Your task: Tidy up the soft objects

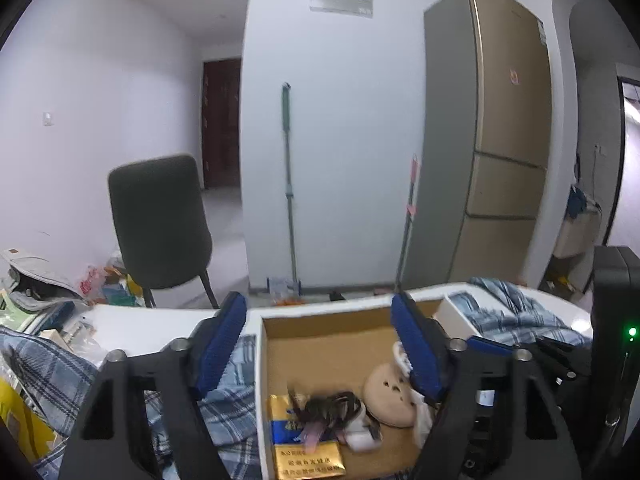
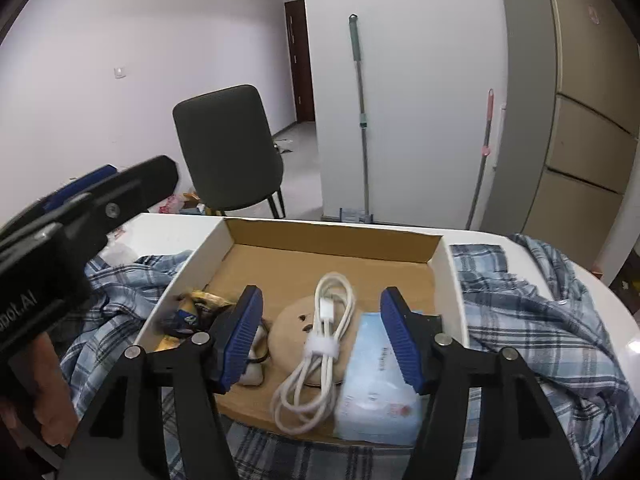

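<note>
An open cardboard box (image 2: 332,236) with white outer walls stands on a blue plaid cloth (image 2: 532,312) on the white table. In it lie a round beige soft pad (image 2: 292,328), a coiled white cable (image 2: 320,356) with a white strap, a light-blue tissue pack (image 2: 376,388) and dark snack wrappers (image 2: 188,316). My right gripper (image 2: 322,340) is open and empty, low over the cable and pad. My left gripper (image 1: 320,348) is open and empty above the box (image 1: 320,320), over a gold packet (image 1: 304,448), a dark tangle (image 1: 328,404) and the beige pad (image 1: 388,396).
A dark chair (image 2: 228,152) stands beyond the table. A mop (image 2: 360,120) and a pink-handled broom (image 2: 482,160) lean on the white wall beside a gold fridge (image 2: 588,120). Clutter and bags (image 1: 48,292) lie at the table's left. The left gripper's body (image 2: 80,216) shows at the right view's left.
</note>
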